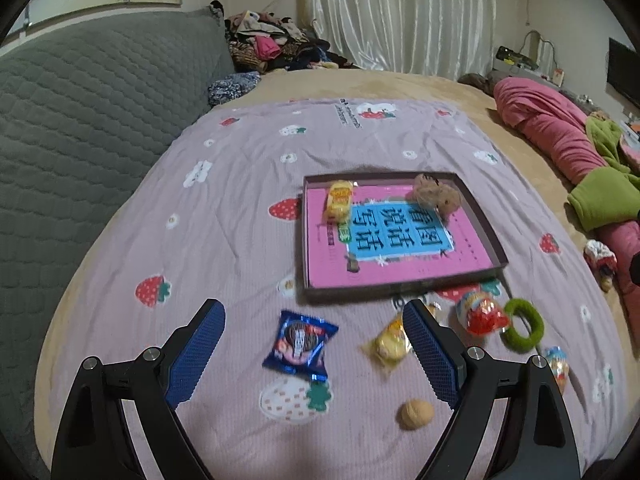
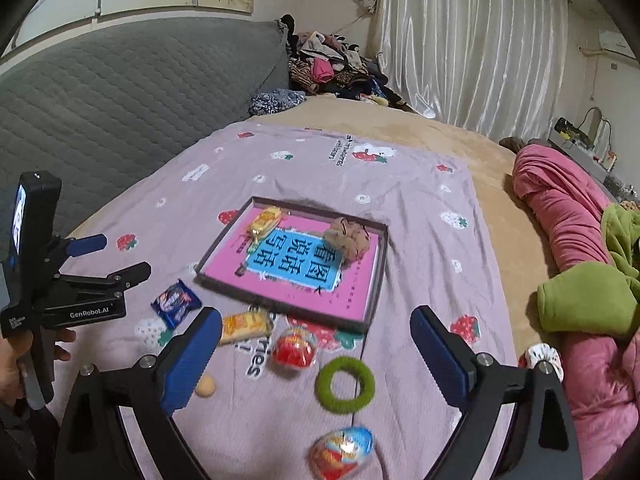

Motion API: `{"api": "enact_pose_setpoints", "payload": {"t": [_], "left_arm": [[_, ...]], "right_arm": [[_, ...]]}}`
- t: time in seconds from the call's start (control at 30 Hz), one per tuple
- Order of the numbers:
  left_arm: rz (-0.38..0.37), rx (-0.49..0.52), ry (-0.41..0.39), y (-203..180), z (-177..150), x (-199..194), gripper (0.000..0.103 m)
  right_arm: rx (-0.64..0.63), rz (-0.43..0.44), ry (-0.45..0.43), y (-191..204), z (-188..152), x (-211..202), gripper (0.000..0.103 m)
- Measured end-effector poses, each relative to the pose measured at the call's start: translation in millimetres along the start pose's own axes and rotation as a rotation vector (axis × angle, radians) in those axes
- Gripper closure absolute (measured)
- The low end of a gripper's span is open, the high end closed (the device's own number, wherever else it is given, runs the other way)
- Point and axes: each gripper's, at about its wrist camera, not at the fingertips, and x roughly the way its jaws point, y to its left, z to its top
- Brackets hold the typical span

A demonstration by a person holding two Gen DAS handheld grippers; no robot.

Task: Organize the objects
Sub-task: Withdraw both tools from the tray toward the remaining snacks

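On the strawberry-print sheet (image 1: 240,208), a shallow tray (image 1: 490,236) holds snacks.

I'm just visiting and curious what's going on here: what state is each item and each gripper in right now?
Left gripper: open, empty.
Right gripper: open, empty.
Tray: holds a pink book, a yellow snack and a brown scrunchie.
Blue cookie packet: sealed, outside tray.
Green ring: flat on blanket.

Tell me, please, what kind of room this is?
Most likely a bedroom in a home. The things lie on a bed with a strawberry-print sheet, against a grey quilted headboard. A pile of clothes sits by the white curtain.
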Motion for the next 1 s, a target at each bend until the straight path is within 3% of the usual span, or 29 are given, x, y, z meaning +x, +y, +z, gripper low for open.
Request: {"api": "enact_pose_setpoints", "payload": {"t": [0.5, 1.0], "left_arm": [[-0.004, -0.008, 0.008, 18, -39, -24, 0.012], [-0.014, -0.013, 0.019, 19, -66, -27, 0.012]], "right_arm": [[-0.015, 0.046, -0.001, 41, -47, -22, 0.007], [-0.022, 0.027, -0.002, 47, -72, -36, 0.007]]}}
